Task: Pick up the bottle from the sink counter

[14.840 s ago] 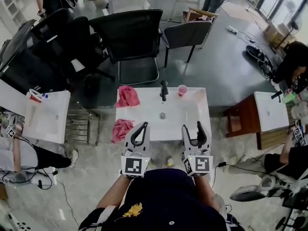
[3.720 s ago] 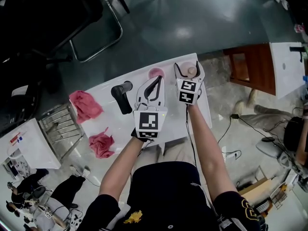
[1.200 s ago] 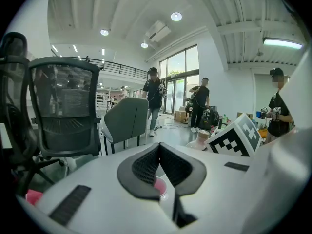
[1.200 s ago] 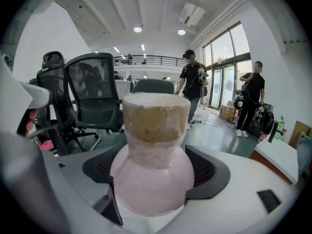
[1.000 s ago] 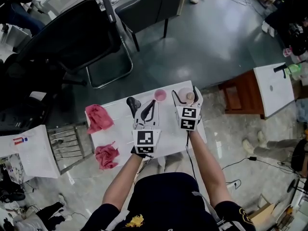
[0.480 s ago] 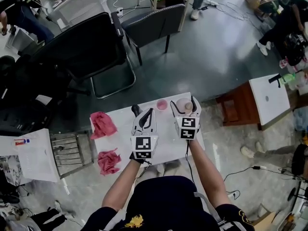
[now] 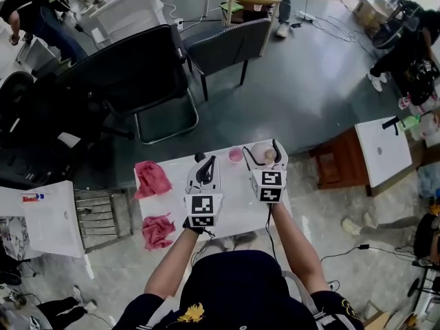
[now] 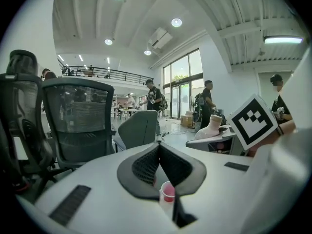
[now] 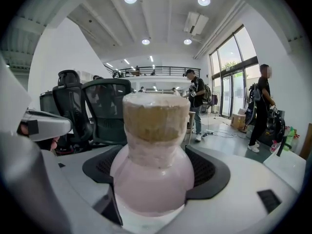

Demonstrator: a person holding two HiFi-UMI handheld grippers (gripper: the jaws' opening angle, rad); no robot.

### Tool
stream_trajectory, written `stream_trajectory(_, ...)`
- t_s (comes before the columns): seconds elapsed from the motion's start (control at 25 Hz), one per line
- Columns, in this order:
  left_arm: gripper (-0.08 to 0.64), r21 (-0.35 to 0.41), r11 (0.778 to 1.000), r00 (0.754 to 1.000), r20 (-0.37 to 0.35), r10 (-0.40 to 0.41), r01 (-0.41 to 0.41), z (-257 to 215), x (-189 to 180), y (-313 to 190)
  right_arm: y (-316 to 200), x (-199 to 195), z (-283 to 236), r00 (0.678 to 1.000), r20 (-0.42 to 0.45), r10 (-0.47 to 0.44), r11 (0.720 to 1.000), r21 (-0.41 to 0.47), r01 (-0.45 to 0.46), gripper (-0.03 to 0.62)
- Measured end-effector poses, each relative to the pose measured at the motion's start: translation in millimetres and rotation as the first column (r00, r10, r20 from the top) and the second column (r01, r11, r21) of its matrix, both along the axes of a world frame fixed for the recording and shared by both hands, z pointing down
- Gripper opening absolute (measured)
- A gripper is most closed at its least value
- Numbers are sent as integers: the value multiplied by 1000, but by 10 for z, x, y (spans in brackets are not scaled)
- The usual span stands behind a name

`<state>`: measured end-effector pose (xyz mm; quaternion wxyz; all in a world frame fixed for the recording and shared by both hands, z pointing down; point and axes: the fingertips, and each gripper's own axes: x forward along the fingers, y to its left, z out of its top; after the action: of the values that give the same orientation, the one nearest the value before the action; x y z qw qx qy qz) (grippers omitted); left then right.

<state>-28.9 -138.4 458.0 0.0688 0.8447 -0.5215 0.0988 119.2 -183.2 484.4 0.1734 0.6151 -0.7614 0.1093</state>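
The bottle [image 9: 155, 155] is standing upright between the jaws of the right gripper [image 7: 262, 148], which are pressing on its round belly from both sides. Its body is showing pale pink and bulbous, narrowing to a short neck under a wide, tan, cork-like top wrapped in cloudy film. It is sitting over the far right corner of the bench [image 7: 234, 208]; whether its base is touching the bench is not showing.

Open office-type lab w/ mesh chairs [image 7: 130, 74], sink units [image 7: 379, 155], mezzanine rail [image 8: 107, 74]
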Motion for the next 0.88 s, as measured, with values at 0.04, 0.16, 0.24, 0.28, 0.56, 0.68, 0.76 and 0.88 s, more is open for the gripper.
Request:
stream_trajectory(0.04,18,2,1000,1000,0,-2,2,-31,-18,2,-3,-26,-42,1000,3,-8,1000,3,8,430)
stream_trajectory(0.16,18,10,1000,1000,-5,-6,6,-129,-83,19,5,-130,-151,999,16,-38,999,4,38,430)
stream_trajectory(0.24,18,16,1000,1000,-2,-10,10,-186,-139,31,20,-214,-214,998,22,-60,998,8,60,430)
stream_trajectory(0.28,18,20,1000,1000,0,-14,14,-212,-169,32,25,-255,-246,997,23,-70,997,13,70,430)
stream_trajectory(0.56,18,20,998,998,14,-67,67,-334,-378,49,64,-479,-469,993,29,-117,993,36,116,430)
stream_trajectory(0.68,18,24,997,997,18,-80,80,-380,-445,92,99,-562,-579,990,34,-134,990,47,133,430)
stream_trajectory(0.76,18,25,996,996,21,-89,89,-405,-513,125,129,-639,-653,988,35,-148,988,54,146,430)
stream_trajectory(0.88,18,39,995,994,42,-98,97,-463,-619,167,174,-773,-763,985,40,-170,984,67,168,430)
